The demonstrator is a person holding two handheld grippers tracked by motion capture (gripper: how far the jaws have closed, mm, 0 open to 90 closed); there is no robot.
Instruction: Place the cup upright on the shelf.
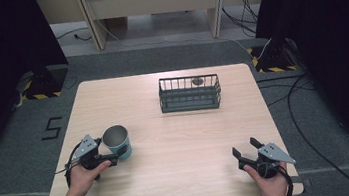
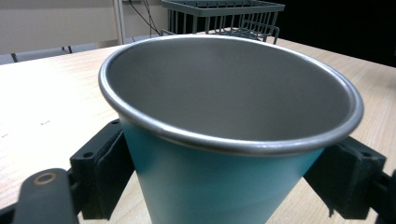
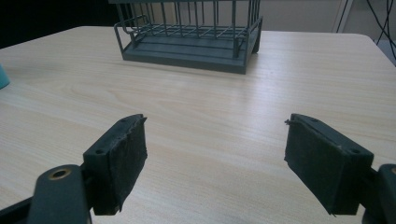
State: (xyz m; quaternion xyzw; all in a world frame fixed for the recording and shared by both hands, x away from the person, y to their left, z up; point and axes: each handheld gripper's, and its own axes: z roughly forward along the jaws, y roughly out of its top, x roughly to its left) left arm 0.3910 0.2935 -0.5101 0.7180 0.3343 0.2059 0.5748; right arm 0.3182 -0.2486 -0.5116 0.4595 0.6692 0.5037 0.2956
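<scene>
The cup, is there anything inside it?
The cup looks empty: the left gripper view shows bare grey metal down its inner wall. Its near rim hides the very bottom, so that part cannot be checked. The left gripper's jaws sit on either side of it.

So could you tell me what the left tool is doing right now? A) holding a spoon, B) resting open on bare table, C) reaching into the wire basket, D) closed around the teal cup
D: the left tool has its jaws against both sides of the teal cup.

The cup's [image 2: 224, 140] base is cut off; basket's [image 1: 190, 93] small item [image 1: 197, 80] unidentifiable.
</scene>
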